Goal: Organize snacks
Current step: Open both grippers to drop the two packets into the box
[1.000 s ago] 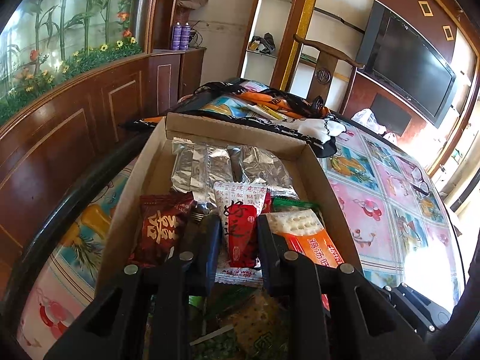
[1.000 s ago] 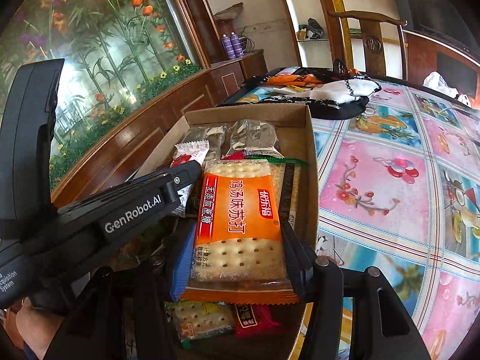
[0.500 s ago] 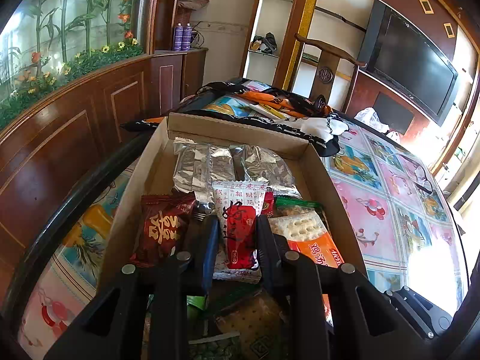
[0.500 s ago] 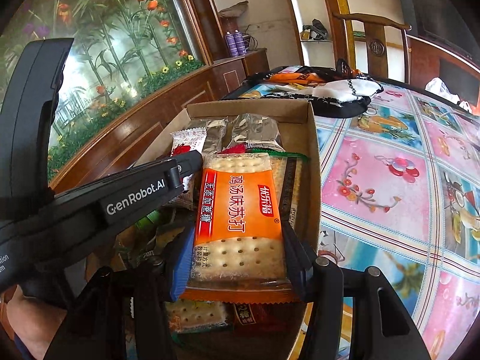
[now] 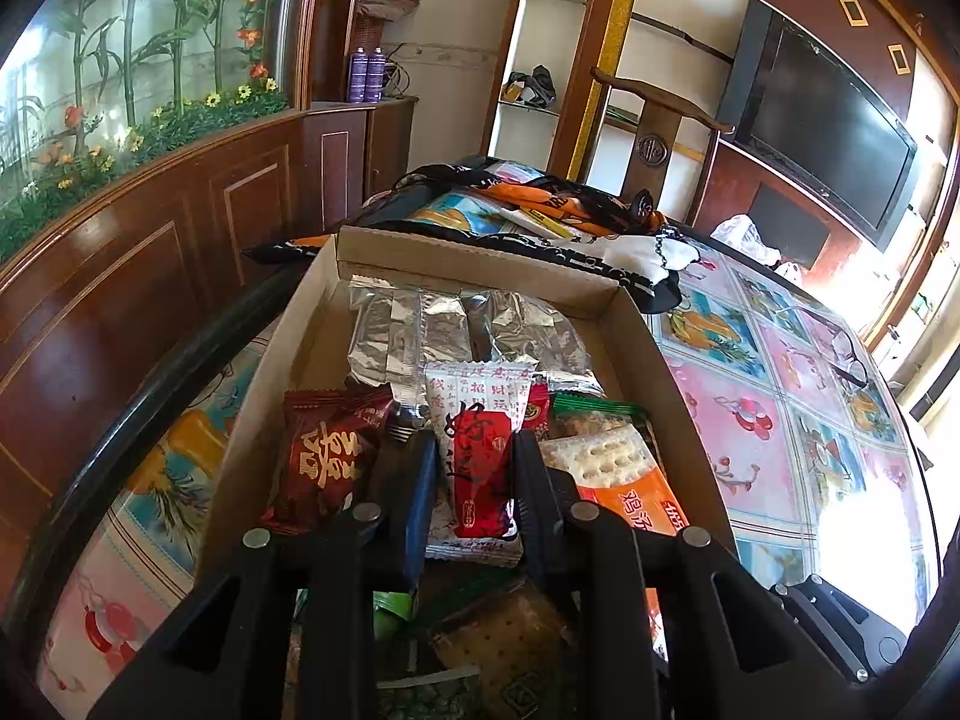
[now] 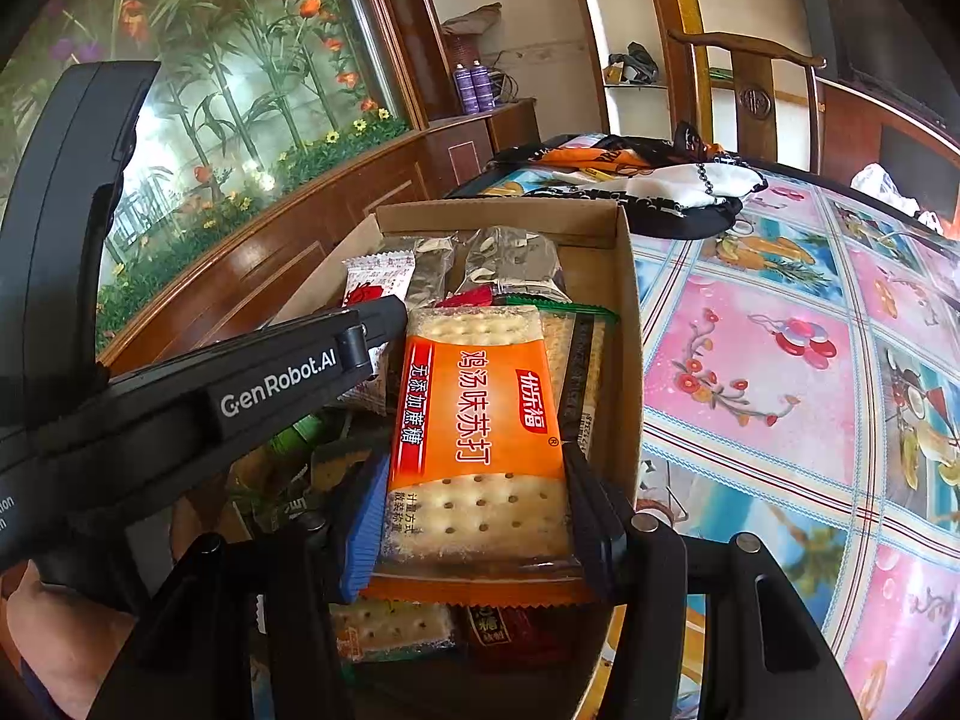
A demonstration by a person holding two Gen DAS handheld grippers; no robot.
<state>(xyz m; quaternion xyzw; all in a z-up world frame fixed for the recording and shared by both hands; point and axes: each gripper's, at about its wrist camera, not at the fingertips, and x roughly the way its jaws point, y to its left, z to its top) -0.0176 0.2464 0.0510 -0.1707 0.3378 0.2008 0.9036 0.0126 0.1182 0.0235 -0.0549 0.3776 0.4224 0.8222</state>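
A cardboard box (image 5: pixel 654 360) (image 6: pixel 627 324) holds several snack packets. My left gripper (image 5: pixel 471 480) is shut on a white and red snack packet (image 5: pixel 480 468), held above the box's middle. My right gripper (image 6: pixel 474 522) is shut on an orange cracker packet (image 6: pixel 480 432), held above the box's right side; that packet also shows in the left wrist view (image 5: pixel 624 480). Silver foil packets (image 5: pixel 420 330) (image 6: pixel 516 258) lie at the box's far end. A dark red packet (image 5: pixel 330 456) lies left of my left gripper. The left gripper's body (image 6: pixel 180 396) crosses the right wrist view.
The box sits on a round table with a colourful patterned cover (image 5: pixel 780 408) (image 6: pixel 780 360). Clothing and a bag (image 5: pixel 570 222) (image 6: pixel 648 186) lie beyond the box. A wooden cabinet wall (image 5: pixel 150 252) stands at the left. A chair (image 5: pixel 660 120) and a TV (image 5: pixel 828 120) stand behind.
Both grippers have kept their packets. The left gripper's packet has shifted slightly nearer and lower over the box; the right gripper has barely moved.
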